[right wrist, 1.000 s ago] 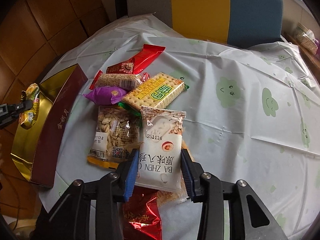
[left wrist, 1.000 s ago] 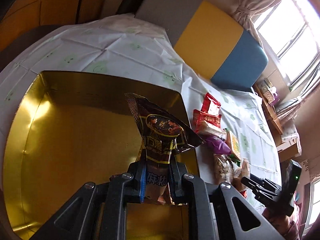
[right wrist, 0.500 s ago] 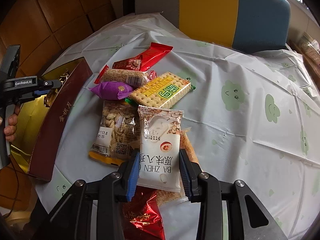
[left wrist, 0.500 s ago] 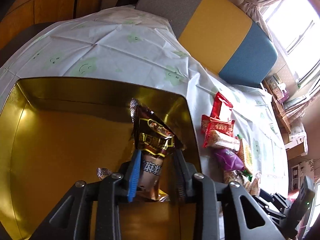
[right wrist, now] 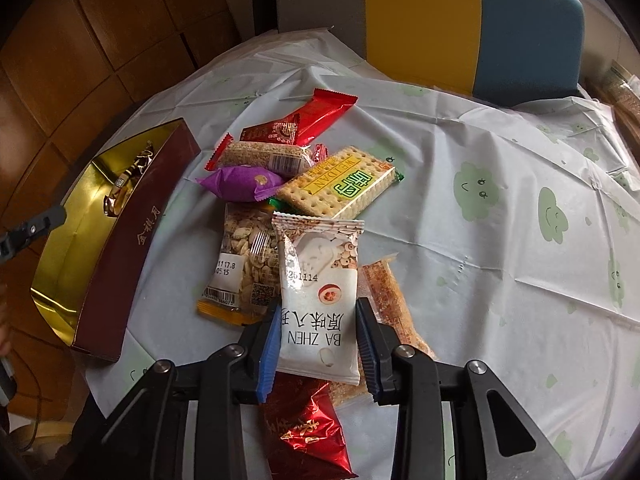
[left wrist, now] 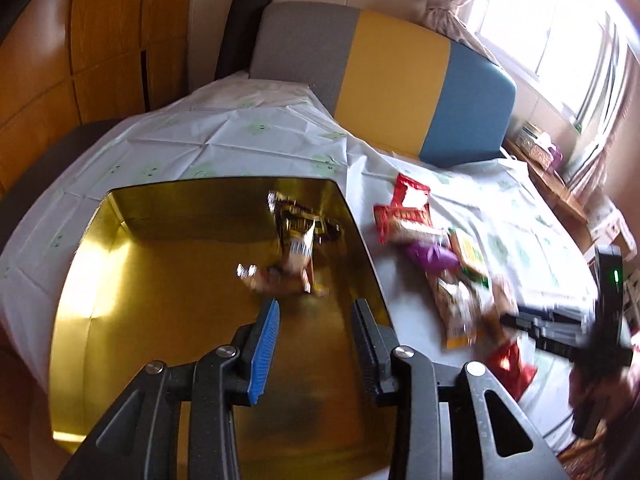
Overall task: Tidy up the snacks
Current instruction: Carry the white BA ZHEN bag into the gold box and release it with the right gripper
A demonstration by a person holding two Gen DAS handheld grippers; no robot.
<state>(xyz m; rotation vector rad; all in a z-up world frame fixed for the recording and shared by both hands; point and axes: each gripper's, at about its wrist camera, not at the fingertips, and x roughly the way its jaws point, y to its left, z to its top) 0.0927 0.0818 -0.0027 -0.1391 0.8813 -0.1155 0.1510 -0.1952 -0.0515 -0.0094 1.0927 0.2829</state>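
My left gripper [left wrist: 316, 306] hangs over the gold box [left wrist: 160, 280], its jaws opening with nothing between them. A brown snack packet [left wrist: 298, 240] lies inside the box near the far right corner, apart from the fingers; it also shows in the right wrist view [right wrist: 128, 184]. My right gripper [right wrist: 318, 308] is shut on the lower end of a white snack packet [right wrist: 320, 264], one pad on each side. This packet rests on top of the snack pile on the tablecloth. The box's maroon wall [right wrist: 132, 256] stands left of the pile.
The pile holds a purple packet [right wrist: 240, 182], a cracker pack [right wrist: 344, 188], a red wrapper [right wrist: 316, 118], a peanut bag [right wrist: 248, 264], a grain bar [right wrist: 264, 158] and a red foil bag [right wrist: 304, 432]. A grey, yellow and blue chair [right wrist: 440, 20] stands behind the table.
My left gripper opened and let go of the brown packet, which now lies in the box, then drew back and up. My right gripper closed a little on the white packet.
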